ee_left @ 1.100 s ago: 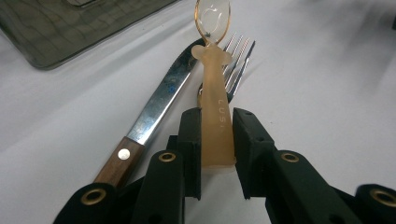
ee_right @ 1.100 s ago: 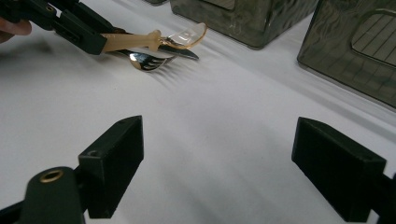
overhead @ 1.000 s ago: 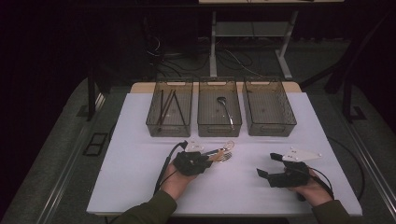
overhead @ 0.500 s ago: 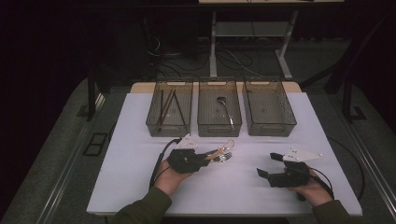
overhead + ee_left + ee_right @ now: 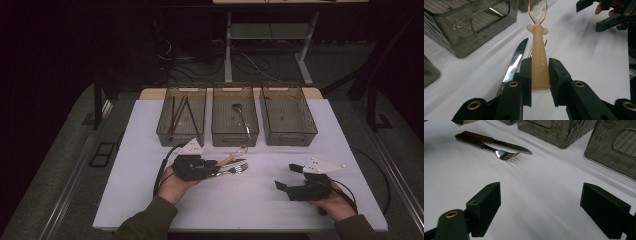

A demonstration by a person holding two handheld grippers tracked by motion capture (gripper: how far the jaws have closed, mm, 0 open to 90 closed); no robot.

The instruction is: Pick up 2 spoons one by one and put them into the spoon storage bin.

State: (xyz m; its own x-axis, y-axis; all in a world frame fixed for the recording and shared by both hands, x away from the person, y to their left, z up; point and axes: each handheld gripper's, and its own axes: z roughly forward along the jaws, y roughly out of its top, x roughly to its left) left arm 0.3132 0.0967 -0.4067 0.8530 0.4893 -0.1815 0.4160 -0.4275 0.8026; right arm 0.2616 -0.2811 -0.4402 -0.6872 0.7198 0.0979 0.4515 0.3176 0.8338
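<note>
- Presently the left gripper (image 5: 540,75) is clamped on the handle of a small peach-coloured spoon (image 5: 539,60), held just above the bench (image 5: 150,150), left of centre.
- Step in hand, by judgement: sorting cutlery; the spoon looks bound for the middle bin (image 5: 235,116), where a metal spoon (image 5: 241,116) lies.
- Next move calls for a lift clear of the near rim.
- Right gripper (image 5: 540,207) rests at right, jaws apart, empty.
- Knife (image 5: 499,143) and fork (image 5: 491,150) lie on the bench beneath the spoon; chopsticks (image 5: 179,114) occupy the left bin (image 5: 182,116).

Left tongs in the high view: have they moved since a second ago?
Yes. The left tongs, shut on the peach spoon, have shifted left and toward the left bin, away from the fork on the table.
</note>
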